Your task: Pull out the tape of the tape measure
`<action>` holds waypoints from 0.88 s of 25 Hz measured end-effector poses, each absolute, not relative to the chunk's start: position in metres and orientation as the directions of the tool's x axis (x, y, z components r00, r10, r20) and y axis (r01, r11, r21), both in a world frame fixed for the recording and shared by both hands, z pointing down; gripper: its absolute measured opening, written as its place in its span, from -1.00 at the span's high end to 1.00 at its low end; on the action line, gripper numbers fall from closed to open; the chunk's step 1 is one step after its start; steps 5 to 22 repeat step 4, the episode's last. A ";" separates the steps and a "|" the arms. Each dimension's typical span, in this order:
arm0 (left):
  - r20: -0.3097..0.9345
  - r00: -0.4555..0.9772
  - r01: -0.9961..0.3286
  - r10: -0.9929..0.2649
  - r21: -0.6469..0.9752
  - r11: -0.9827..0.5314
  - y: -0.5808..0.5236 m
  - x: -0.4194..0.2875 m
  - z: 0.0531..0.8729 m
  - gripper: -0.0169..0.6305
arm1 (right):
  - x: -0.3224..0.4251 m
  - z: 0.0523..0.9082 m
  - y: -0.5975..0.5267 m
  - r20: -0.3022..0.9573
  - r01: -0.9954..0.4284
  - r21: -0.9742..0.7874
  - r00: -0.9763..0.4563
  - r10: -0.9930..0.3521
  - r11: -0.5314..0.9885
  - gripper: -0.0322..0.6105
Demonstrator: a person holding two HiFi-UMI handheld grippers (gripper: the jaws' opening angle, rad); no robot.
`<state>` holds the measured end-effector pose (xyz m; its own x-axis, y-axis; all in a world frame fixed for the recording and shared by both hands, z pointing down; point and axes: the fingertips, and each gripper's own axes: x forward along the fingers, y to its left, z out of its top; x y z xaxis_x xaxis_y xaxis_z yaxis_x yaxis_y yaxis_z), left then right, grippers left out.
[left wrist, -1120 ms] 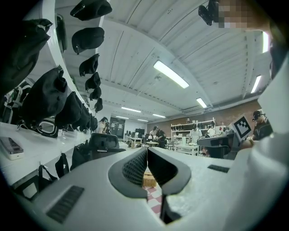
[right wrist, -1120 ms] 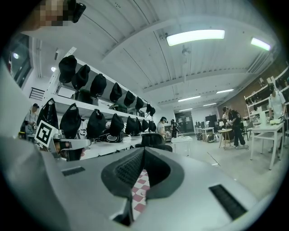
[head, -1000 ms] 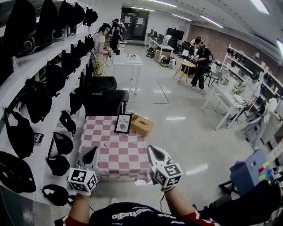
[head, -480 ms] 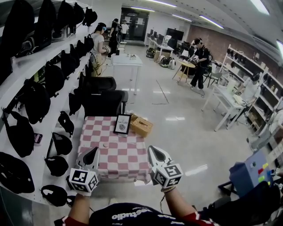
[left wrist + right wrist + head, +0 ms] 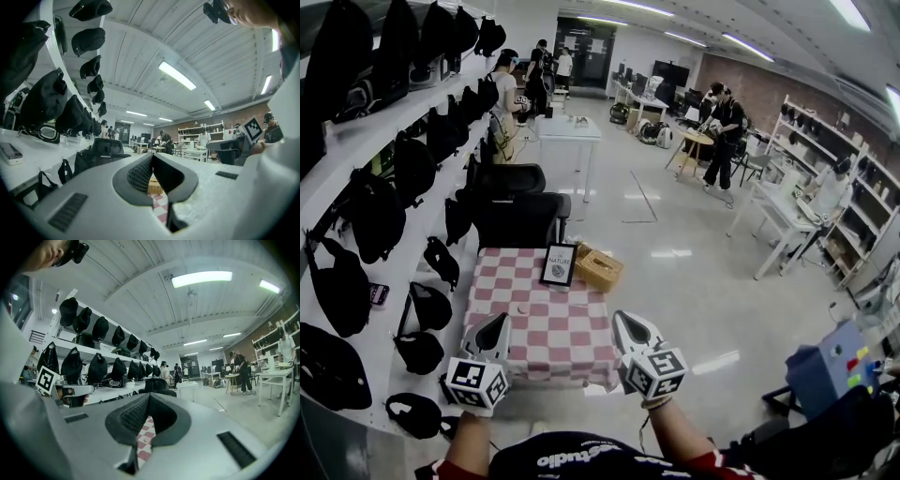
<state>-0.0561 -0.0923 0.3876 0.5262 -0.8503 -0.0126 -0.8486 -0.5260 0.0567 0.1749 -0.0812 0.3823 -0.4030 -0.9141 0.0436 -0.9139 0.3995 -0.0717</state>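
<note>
Framed "NATURE" sign (image 5: 559, 264) on checkered table (image 5: 551, 330)

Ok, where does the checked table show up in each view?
Head view: checked table at lower centre, just beyond the left hand-held gripper and right hand-held gripper.
Left gripper view: low centre, a sliver seen through the gap under the shut jaws.
Right gripper view: low centre, a strip through the same gap.
Shared landmark: the black chair behind the table, also in the left and right gripper views.
</note>
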 end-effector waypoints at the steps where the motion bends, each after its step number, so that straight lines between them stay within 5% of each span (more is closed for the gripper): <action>1: -0.014 0.527 -0.848 -0.850 0.063 -0.527 -0.092 -0.056 0.387 0.93 | 0.175 0.382 -0.081 0.044 -0.914 -0.072 -0.403 -0.914 0.400 0.90; 22: -0.017 0.526 -0.848 -0.850 0.071 -0.526 -0.093 -0.057 0.386 0.93 | 0.175 0.381 -0.081 0.044 -0.913 -0.072 -0.405 -0.913 0.401 0.90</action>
